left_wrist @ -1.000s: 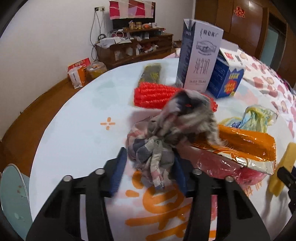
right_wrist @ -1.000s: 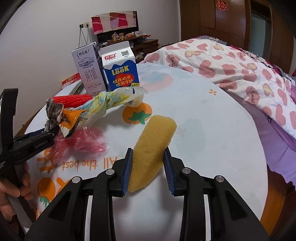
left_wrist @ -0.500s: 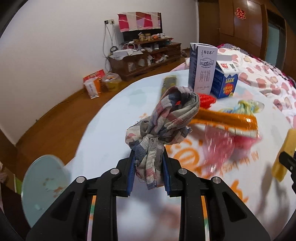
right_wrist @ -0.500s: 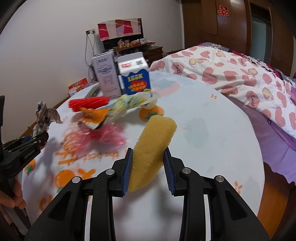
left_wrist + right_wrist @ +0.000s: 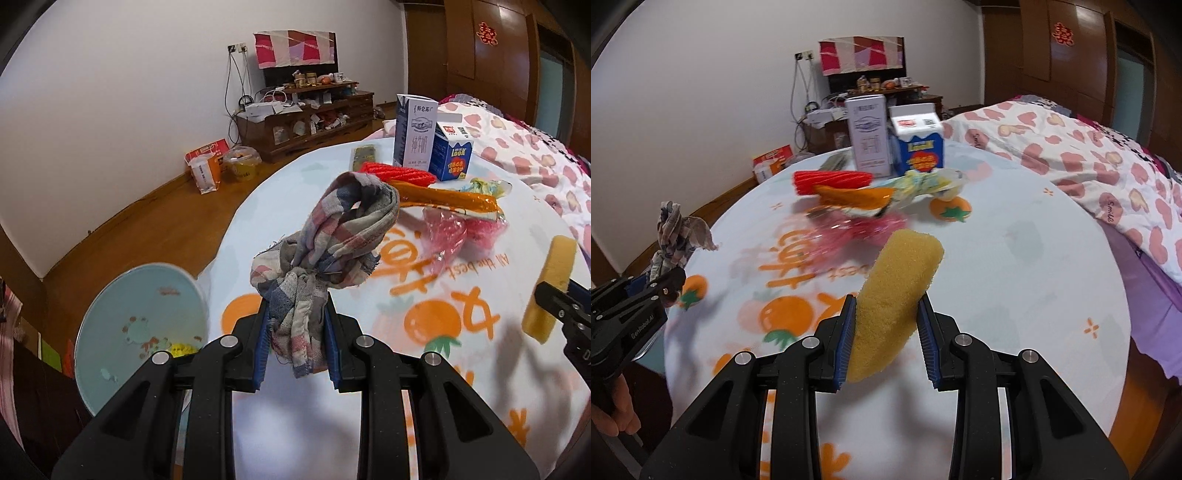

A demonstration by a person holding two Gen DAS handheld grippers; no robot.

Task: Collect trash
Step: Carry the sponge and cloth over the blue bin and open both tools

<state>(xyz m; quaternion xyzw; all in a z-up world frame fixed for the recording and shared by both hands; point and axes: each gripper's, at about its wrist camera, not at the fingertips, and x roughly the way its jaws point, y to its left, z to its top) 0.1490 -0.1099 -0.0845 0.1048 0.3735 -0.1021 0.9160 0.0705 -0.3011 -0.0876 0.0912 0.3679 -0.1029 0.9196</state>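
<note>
Cartons [image 5: 432, 147] behind wrappers [image 5: 443, 199]

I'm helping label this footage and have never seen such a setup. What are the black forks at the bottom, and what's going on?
They are handheld grippers, one in each of a person's hands, with no robot arm. Each picture comes from a camera on one gripper, looking along its jaws. The left gripper is shut on a checked rag; the right gripper is shut on a yellow sponge. On the round table lie wrappers: a red one, an orange one, a pink one, and two cartons stand behind. Beside the table, in the left view, is a light blue bin, likely for the trash.
</note>
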